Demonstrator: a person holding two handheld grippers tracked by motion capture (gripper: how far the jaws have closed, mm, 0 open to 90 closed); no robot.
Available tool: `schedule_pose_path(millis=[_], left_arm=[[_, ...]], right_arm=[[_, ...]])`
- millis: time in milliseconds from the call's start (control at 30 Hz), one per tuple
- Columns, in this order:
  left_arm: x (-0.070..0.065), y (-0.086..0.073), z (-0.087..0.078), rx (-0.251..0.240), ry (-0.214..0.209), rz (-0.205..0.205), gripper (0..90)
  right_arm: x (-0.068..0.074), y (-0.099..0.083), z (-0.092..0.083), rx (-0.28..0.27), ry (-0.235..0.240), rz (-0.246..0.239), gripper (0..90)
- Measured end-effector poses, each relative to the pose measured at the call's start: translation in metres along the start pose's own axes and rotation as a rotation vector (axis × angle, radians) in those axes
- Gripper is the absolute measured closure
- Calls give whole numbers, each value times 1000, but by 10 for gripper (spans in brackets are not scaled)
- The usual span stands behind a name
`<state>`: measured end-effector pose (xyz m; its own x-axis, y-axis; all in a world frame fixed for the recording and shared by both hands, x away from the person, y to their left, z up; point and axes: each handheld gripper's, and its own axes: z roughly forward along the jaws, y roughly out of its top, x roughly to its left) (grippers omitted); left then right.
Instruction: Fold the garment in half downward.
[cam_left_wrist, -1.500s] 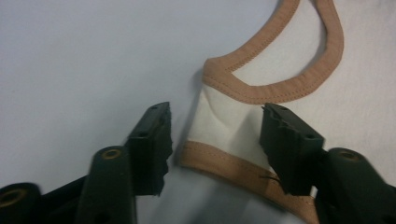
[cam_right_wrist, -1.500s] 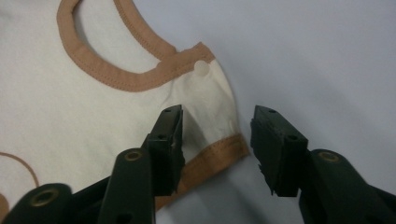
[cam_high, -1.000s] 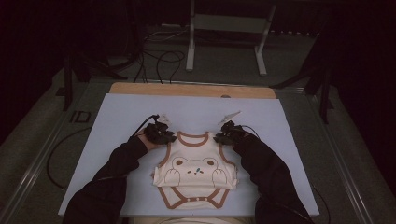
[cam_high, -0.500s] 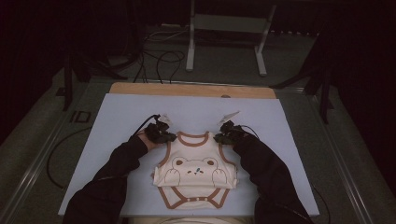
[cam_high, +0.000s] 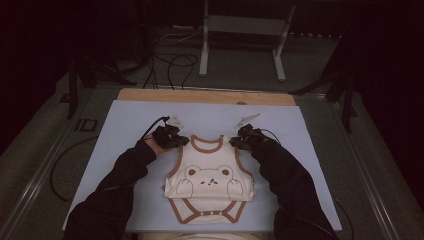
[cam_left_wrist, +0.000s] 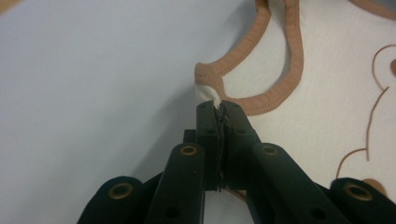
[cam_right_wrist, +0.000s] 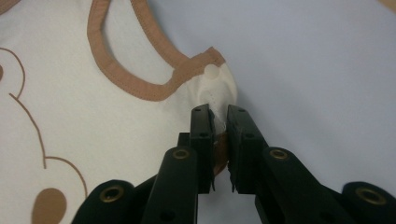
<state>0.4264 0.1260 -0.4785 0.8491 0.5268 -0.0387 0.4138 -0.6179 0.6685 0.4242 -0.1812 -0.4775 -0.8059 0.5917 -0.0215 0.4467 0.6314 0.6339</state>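
A pale blue mat (cam_high: 310, 165) covers the table, its far wooden edge (cam_high: 205, 96) exposed. A cream baby bodysuit (cam_high: 210, 182) with a bear print lies flat at the mat's near middle, long axis running near to far, neck opening toward the far edge and snap crotch toward the person. The 2 shoulder straps are each pinched: the left gripper (cam_left_wrist: 218, 108) has just closed and is clamped on the left strap (cam_left_wrist: 208, 91); the right gripper (cam_right_wrist: 219, 113) grips the right strap (cam_right_wrist: 215, 91).
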Motion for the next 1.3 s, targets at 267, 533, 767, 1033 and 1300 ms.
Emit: schedule_pose_path(millis=[267,533,767,1033,1300], left_arm=[[0,10,-11,-9,5,24,877],[1,17,-21,-25,14,28,877],[2,26,-30,-44,25,38,877],[5,39,-46,-80,33,56,877],[5,52,-59,-106,49,76,877]], right_arm=[[-1,11,-10,-20,-13,-13,819],[-2,22,-17,-40,-34,-30,818],[-4,32,-24,-55,-51,-38,818],[-5,46,-35,-86,-70,-55,819],[-10,58,-43,-108,-92,-55,818]])
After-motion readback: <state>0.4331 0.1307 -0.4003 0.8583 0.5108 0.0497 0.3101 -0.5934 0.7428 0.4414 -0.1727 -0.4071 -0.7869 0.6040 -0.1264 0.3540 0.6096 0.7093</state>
